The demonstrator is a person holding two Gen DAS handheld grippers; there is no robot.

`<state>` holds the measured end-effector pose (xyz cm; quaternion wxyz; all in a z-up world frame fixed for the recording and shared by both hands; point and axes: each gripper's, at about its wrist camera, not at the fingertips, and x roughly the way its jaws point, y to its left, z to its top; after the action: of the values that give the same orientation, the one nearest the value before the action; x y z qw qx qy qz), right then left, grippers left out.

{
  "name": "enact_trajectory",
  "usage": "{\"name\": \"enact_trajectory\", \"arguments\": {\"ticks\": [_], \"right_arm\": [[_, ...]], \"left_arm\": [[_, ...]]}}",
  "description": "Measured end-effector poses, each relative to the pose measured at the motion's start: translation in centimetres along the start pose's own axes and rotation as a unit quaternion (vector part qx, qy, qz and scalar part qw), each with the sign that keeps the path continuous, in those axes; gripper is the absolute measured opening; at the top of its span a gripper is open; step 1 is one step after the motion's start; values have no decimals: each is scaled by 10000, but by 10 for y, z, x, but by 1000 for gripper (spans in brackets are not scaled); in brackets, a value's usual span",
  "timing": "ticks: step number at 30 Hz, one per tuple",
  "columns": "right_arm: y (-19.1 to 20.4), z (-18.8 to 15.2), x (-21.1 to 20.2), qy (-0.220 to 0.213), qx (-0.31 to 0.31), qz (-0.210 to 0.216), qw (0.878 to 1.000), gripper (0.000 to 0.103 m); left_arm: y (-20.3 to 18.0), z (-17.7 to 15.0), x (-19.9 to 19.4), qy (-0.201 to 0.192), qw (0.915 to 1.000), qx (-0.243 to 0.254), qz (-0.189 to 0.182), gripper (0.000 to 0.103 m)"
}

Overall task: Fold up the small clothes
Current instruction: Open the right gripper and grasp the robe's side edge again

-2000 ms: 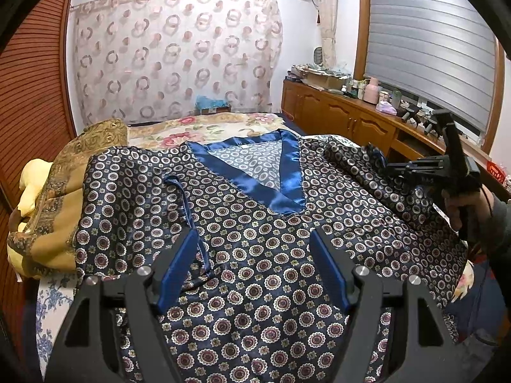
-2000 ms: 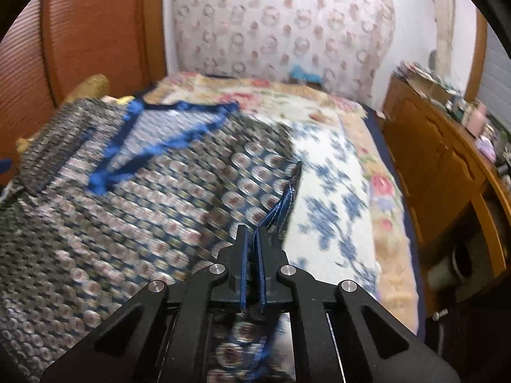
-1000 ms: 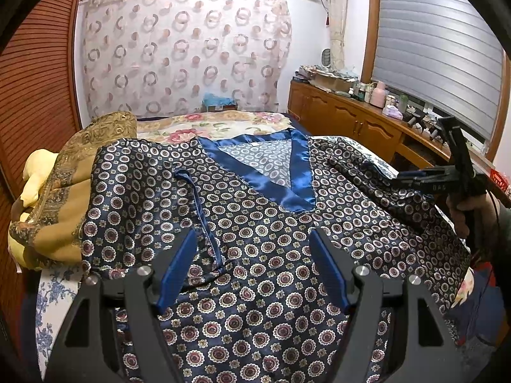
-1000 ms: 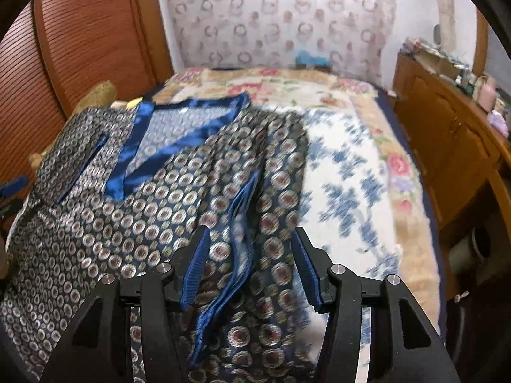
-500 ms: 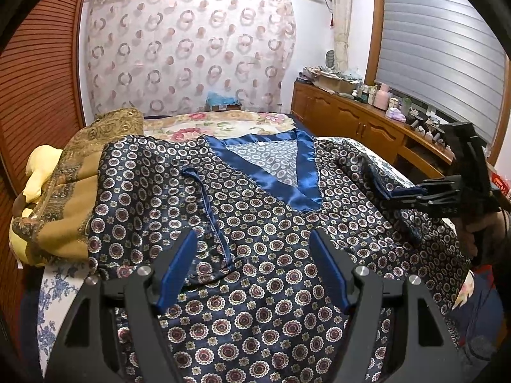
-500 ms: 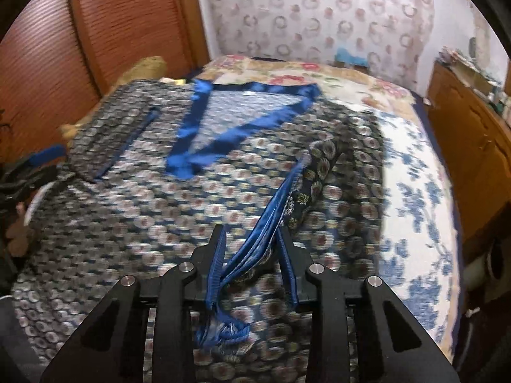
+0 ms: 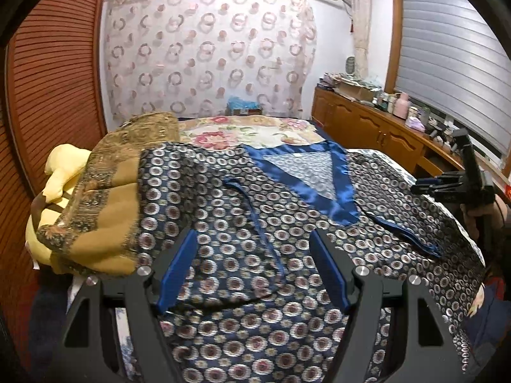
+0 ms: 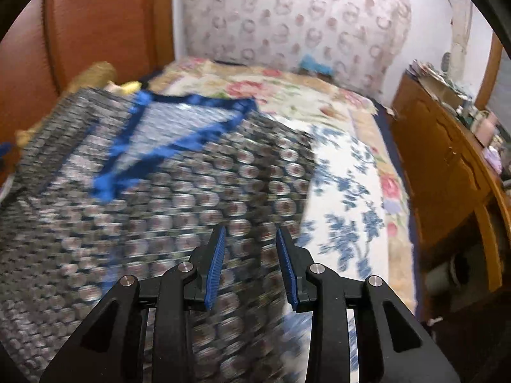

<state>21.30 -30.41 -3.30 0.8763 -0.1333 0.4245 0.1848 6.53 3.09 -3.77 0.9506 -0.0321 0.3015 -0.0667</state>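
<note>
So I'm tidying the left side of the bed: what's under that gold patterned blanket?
A pale yellow soft item pokes out from under the gold patterned blanket. The blanket hides the rest of it, and the patterned garment overlaps the blanket's right edge.

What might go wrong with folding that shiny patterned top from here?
The satin top looks slippery, and neither the left gripper nor the right gripper holds it, so the folded-in sleeves may slide open. Its left side drapes over the brown bedding, so the fold may come out crooked.
</note>
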Motion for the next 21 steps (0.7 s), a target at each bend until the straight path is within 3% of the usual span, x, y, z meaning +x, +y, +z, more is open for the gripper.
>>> {"name": "enact_trajectory", "arguments": {"ticks": [3,5,8,12,19,20,21], "right_arm": [[-5,5,21,265,56,34,9996,32],[-3,4,29,377,-111,-209,9990,31],[-3,6,27,317,-198,-207,9991,6],[-13,9,13,50,-104,-405,9991,1],[-65,10,9,-20,599,-664,9960,4],[-70,11,9,-33,666,-693,9954,12],[-74,13,10,-59,738,-672,9950,26]], "left_arm": [[9,0,5,67,9999,-26,79,73],[14,-1,9,109,9999,-26,124,73],[20,-2,11,153,9997,-51,169,73],[27,1,13,176,9996,-87,200,73],[42,14,26,272,9993,-63,246,73],[47,17,30,297,9992,-60,261,73],[51,21,34,328,9991,-68,278,73]]}}
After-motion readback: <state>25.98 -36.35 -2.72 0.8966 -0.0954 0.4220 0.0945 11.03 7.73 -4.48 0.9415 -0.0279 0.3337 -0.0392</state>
